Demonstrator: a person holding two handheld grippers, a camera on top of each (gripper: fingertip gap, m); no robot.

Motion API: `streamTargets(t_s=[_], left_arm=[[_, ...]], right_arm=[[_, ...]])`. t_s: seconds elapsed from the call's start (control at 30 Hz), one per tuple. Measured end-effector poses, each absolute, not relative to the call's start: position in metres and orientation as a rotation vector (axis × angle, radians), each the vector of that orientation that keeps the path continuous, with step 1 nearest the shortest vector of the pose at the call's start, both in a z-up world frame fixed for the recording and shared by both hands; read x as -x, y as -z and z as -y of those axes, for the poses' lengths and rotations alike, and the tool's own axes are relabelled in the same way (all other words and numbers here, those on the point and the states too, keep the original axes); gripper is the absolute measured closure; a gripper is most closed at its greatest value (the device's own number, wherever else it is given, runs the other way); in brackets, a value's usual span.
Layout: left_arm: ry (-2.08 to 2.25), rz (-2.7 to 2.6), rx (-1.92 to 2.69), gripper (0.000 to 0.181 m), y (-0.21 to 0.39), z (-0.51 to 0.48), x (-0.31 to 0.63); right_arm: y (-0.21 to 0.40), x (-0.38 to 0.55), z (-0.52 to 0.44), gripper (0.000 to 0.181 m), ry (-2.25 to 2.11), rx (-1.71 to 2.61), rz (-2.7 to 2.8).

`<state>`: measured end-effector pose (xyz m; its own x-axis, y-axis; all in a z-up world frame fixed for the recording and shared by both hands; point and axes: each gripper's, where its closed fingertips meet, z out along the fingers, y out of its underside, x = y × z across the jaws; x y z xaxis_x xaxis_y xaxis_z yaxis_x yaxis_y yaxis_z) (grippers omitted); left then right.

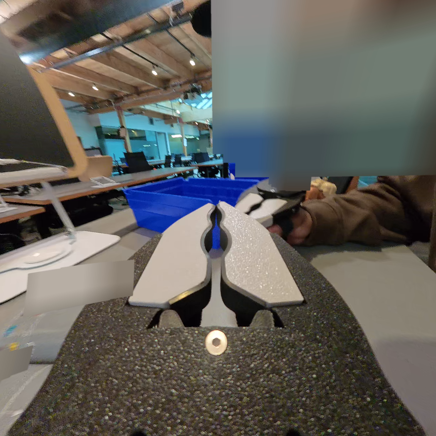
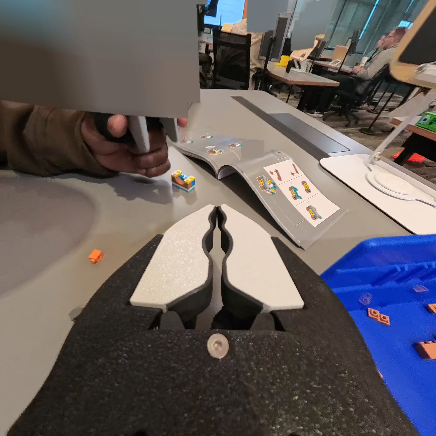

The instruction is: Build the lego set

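While the right gripper (image 2: 217,207) hovers low over the grey desk (image 2: 132,226), its jaws are pressed together at the tips with nothing between them. At about 11 o'clock from those tips stands the small lego build (image 2: 183,181), a stack of blue, brown and yellow bricks, upright on the desk. Just beyond it at 10 o'clock a hand (image 2: 132,151) in a brown sleeve holds the left gripper, whose pale fingers point down beside the build; whether they touch it cannot be told. An open instruction booklet (image 2: 278,188) lies at 1 o'clock, and a lone orange brick (image 2: 96,256) sits at 8 o'clock, well apart from the build. At 4 o'clock a blue bin (image 2: 368,278) holds several brown plates (image 2: 378,316).

In the left wrist view the left gripper (image 1: 217,206) also has its jaws closed and empty, with the blue bin (image 1: 165,207) at 11 o'clock behind them and the right gripper (image 1: 257,207) at 2 o'clock.
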<state>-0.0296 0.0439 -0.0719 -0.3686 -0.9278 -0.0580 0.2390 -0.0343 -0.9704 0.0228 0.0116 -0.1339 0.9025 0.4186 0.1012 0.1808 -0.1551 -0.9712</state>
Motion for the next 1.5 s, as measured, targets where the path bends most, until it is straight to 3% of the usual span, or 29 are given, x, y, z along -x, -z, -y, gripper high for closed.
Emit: streamTargets(t_s=[0.23,0.7,0.93,1.5], left_arm=[[1.576,-0.996,0.785,0.181,0.003,-0.114,0.075],[1.556,-0.926,0.641,0.181,-0.056,-0.127,0.126],[1.555,-0.92,0.662,0.181,-0.049,-0.13,0.123],[1.518,-1.278,0.728,0.181,0.039,-0.082,0.072]], right_arm=[[0.096,-0.037,0.002,0.181,-0.277,1.599,0.377],[-0.047,-0.081,0.081,0.181,-0.278,1.459,0.301],[-0.026,-0.09,0.067,0.181,-0.291,1.462,0.258],[0.114,-0.034,0.027,0.181,-0.477,1.713,0.423]])
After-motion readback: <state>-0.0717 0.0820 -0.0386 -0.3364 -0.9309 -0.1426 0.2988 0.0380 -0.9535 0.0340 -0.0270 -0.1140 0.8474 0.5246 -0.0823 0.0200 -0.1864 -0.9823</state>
